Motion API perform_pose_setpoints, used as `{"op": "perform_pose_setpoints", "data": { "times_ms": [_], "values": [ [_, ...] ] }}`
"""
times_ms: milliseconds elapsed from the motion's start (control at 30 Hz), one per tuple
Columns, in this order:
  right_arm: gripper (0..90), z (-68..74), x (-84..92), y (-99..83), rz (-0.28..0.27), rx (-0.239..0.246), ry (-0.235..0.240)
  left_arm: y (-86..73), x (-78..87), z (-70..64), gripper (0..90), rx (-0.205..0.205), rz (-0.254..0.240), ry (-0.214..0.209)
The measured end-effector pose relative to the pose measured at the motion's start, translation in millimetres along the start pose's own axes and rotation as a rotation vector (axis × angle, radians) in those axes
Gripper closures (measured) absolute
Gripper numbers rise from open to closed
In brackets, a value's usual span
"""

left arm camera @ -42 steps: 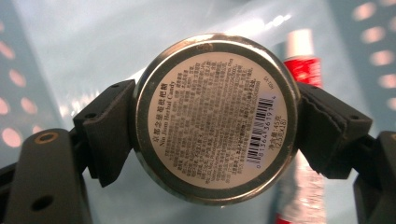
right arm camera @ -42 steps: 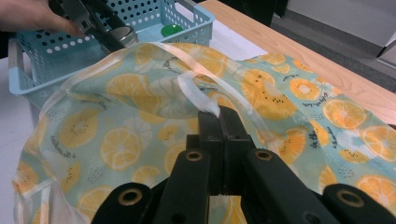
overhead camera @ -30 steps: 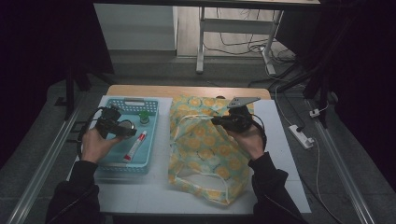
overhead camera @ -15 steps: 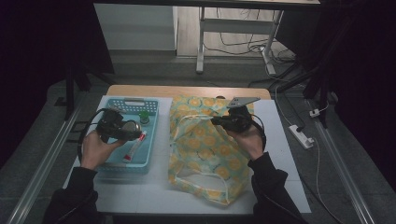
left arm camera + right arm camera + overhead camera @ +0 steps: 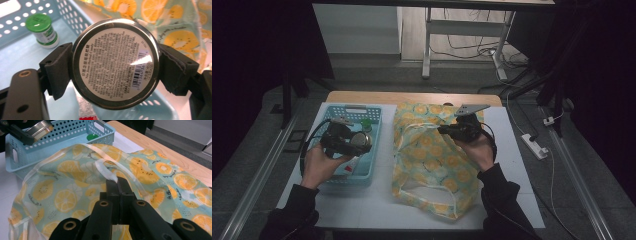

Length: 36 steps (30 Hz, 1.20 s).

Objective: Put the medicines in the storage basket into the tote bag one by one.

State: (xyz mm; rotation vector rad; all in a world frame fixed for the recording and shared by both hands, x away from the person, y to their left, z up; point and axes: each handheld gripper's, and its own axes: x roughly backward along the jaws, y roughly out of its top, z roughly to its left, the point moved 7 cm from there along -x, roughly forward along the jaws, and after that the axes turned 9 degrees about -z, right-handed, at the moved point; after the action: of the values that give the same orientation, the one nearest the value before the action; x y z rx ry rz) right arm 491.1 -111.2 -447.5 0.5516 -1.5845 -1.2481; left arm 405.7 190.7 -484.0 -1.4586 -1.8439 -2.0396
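Firmly clamped between left gripper (image 5: 113,68) pads: round candy tin (image 5: 115,63), held above blue basket (image 5: 155,105) with a green-capped bottle (image 5: 42,30) inside. Pinched tight in right gripper (image 5: 117,185): white handle (image 5: 105,170) of citrus-print bag (image 5: 75,192), raised off table (image 5: 517,145).

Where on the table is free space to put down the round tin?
Bare white table lies between the blue basket and the fruit-print bag, and along the near edge. Right of the bag is another strip. The basket is crowded.
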Motion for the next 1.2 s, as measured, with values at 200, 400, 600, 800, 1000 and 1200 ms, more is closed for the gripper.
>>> {"op": "perform_pose_setpoints", "data": {
  "times_ms": [200, 400, 600, 800, 1000, 1200],
  "values": [
    [90.0, -0.3, 0.4, 0.3, -0.003, -0.001, -0.002, 6.2, 0.8, -15.4, 20.2, -0.030, -0.017, -0.031],
    [90.0, -0.1, 0.3, 0.4, -0.003, 0.000, -0.003, 12.3, 0.1, -31.4, 20.2, -0.058, -0.029, -0.068],
    [90.0, -0.1, 0.5, 0.5, -0.005, 0.001, -0.004, 17.2, -4.0, -47.0, 20.2, -0.083, -0.035, -0.107],
    [90.0, 0.1, 0.1, 0.2, -0.002, 0.002, -0.002, 22.2, -11.1, -64.2, 20.2, -0.106, -0.038, -0.149],
    [90.0, 0.5, -0.3, 0.2, -0.003, 0.002, -0.001, 26.3, -21.0, -80.9, 20.2, -0.126, -0.034, -0.199],
    [90.0, 0.5, -0.6, 0.3, -0.004, 0.003, -0.002, 31.0, -31.5, -96.0, 20.2, -0.150, -0.032, -0.232]
  ]
}}
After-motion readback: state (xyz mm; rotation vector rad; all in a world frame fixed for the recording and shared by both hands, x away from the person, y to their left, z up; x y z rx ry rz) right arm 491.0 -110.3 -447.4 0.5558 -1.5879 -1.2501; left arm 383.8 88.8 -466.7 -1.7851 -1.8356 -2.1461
